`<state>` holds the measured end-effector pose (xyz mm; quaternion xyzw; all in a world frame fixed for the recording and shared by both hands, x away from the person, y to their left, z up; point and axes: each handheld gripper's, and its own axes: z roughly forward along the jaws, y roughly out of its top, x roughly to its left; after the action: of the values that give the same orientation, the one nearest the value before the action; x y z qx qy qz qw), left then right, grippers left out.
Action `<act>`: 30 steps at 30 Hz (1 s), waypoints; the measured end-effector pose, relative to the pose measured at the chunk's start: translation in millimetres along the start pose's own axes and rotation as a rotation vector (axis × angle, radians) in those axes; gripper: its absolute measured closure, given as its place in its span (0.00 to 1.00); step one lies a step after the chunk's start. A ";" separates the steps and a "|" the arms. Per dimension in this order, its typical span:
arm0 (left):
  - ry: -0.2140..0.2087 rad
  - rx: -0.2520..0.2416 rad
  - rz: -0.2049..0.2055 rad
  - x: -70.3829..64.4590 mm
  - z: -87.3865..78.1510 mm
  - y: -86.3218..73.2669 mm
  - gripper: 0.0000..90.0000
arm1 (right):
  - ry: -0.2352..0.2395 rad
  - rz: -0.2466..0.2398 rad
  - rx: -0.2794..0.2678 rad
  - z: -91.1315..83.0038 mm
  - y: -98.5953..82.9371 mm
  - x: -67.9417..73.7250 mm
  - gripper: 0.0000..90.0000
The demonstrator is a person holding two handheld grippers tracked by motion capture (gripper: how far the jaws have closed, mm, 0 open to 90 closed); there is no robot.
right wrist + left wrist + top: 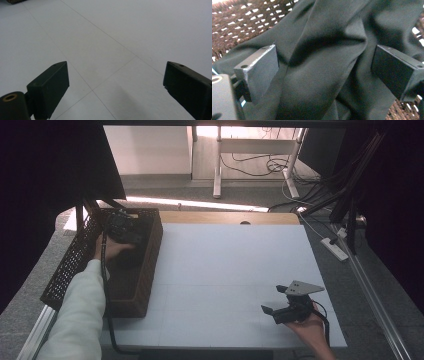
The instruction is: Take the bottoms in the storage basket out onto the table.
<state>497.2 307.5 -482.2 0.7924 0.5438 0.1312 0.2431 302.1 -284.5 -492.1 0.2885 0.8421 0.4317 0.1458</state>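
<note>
White boards cover the desk, and its surface is bare under the right gripper, which sits at the lower right of the high view, held low over the desk by the person's right hand. In the right gripper view its jaws stand wide apart, with nothing between them but the seams of the white boards.

Farther in, at the left of the high view, a dark brown wicker basket stands on the desk edge. The left gripper is lowered into the far part of it, and the person's left hand with a pale sleeve reaches in behind it. In the left gripper view a dark green garment lies crumpled inside the basket. The jaws are spread, one on each side of a thick fold, and they do not pinch it yet.

The step in hand looks like taking hold of the garment to lift it out. To do it well, I would press the gripper a little deeper so that the fold sits fully between the jaws, then close firmly. A shallow pinch may slip off. Lifting straight up should keep the cloth from catching on the wicker wall.
</note>
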 end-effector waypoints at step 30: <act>-0.037 0.113 -0.043 8.9 6.7 0.6 0.83 | -0.014 0.001 -0.011 -1.8 0.2 0.1 0.08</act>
<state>504.1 313.9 -488.0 0.7954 0.5626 0.0803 0.2109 301.2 -285.5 -490.9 0.2911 0.8386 0.4341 0.1533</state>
